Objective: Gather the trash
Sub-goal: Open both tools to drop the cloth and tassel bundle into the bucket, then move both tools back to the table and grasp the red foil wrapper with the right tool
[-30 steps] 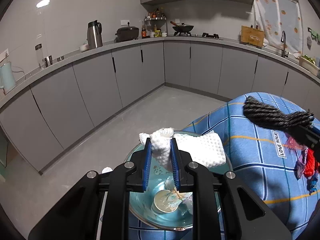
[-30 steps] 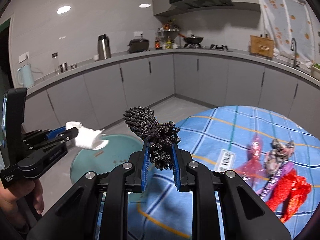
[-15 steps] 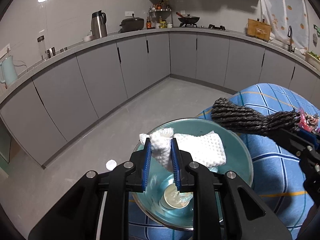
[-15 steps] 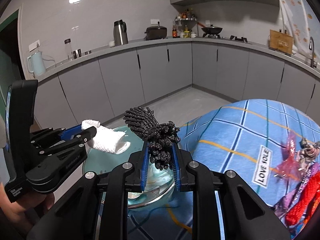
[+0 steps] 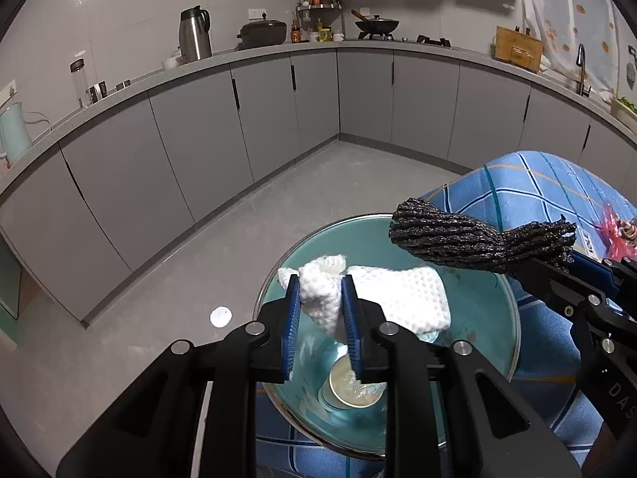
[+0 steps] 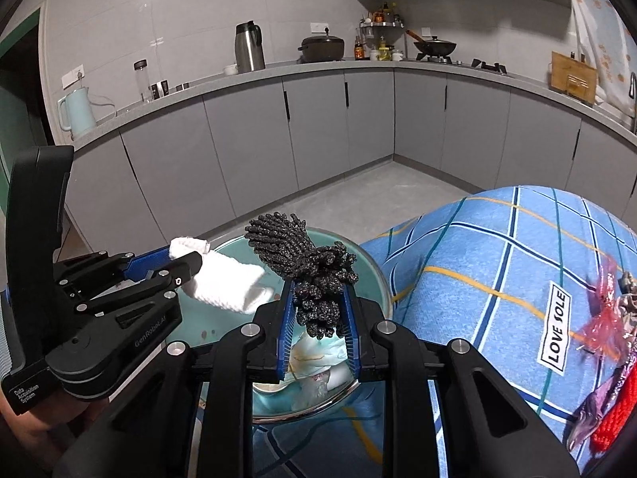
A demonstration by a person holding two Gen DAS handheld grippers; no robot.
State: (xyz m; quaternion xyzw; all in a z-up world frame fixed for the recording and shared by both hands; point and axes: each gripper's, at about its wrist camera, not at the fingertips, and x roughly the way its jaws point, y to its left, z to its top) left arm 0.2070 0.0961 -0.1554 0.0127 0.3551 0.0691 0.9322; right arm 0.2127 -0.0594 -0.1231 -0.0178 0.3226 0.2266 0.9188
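We see both grippers over the bowl (image 5: 497,318), a teal dish with a metal rim at the near edge of the blue checked cloth (image 6: 497,259).

Left gripper (image 5: 322,318): jaws narrow but easing open, the white foam net (image 5: 398,298) between them. In the left wrist view the pinched end sits between the blue pads and the rest flops out to the right, hanging above the bowl. The pads look to be touching it on both sides.

Right gripper (image 6: 318,318): jaws narrow, clamped on the black mesh bundle (image 6: 302,255). Its fanned end sticks up and forward past the fingertips, above the bowl's far side. In the left wrist view the bundle hangs just beyond the net, not touching it.

In the bowl: a small pale cup (image 5: 354,390) and crumpled wrappers at the bottom.

More trash on the cloth at the right: red mesh (image 6: 613,418), a pink wrapper (image 6: 605,318). A label reading LOVE SOLE (image 6: 555,332) sits near them.

Grey kitchen cabinets (image 5: 278,119) behind.
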